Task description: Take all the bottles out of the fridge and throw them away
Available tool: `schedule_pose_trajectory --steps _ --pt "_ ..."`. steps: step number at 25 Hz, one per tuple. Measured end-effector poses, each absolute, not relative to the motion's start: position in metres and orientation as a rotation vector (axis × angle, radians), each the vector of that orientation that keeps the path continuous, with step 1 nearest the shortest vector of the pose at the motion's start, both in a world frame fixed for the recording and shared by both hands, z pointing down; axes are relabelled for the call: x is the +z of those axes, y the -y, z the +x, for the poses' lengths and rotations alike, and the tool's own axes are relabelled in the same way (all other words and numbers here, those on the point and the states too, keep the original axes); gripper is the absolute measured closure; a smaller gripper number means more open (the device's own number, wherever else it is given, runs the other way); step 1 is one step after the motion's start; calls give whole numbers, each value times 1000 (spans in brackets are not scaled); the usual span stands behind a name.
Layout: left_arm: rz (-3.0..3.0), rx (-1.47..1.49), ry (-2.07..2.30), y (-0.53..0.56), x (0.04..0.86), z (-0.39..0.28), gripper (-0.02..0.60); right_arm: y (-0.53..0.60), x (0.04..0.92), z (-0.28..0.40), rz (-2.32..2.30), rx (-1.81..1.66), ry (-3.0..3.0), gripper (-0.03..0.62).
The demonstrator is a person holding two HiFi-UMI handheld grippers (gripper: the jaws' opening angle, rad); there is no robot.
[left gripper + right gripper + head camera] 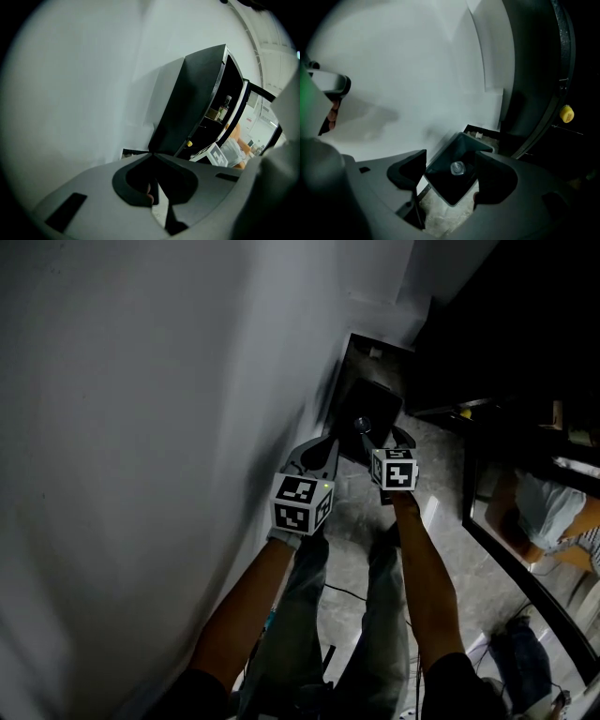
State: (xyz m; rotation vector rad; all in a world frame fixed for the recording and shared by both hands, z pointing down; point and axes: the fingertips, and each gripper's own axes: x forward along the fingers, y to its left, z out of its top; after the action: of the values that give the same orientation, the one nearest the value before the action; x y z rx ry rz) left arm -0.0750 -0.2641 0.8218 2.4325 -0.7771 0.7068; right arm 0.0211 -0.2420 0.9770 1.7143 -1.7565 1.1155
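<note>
Low in its own view, the left gripper (152, 157) was clenched on nothing. The right gripper (450, 161) gaped over the dark bin (382, 395) — one bottle (458, 168) lay inside. Far right, the fridge bottle (225, 107) looked like glass — probably heavy and slippery, best gripped mid-body.

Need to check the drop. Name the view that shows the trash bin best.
Right gripper view: the trash bin framed by the open right claw, a bottle inside. Head view shows it small and dark. Left gripper view: not clearly seen.

Head view peers steeply down onto the bin (375, 399); right gripper view shares it, closer; left gripper view faces the fridge (197, 103).
</note>
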Motion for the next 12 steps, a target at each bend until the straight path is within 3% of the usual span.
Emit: schedule_pose_trajectory --steps 6,12 --pt "2456 675 760 254 794 -65 580 218 926 35 1798 1085 1764 286" --pt "2474 644 744 234 736 -53 580 188 825 47 1897 1014 1778 410"
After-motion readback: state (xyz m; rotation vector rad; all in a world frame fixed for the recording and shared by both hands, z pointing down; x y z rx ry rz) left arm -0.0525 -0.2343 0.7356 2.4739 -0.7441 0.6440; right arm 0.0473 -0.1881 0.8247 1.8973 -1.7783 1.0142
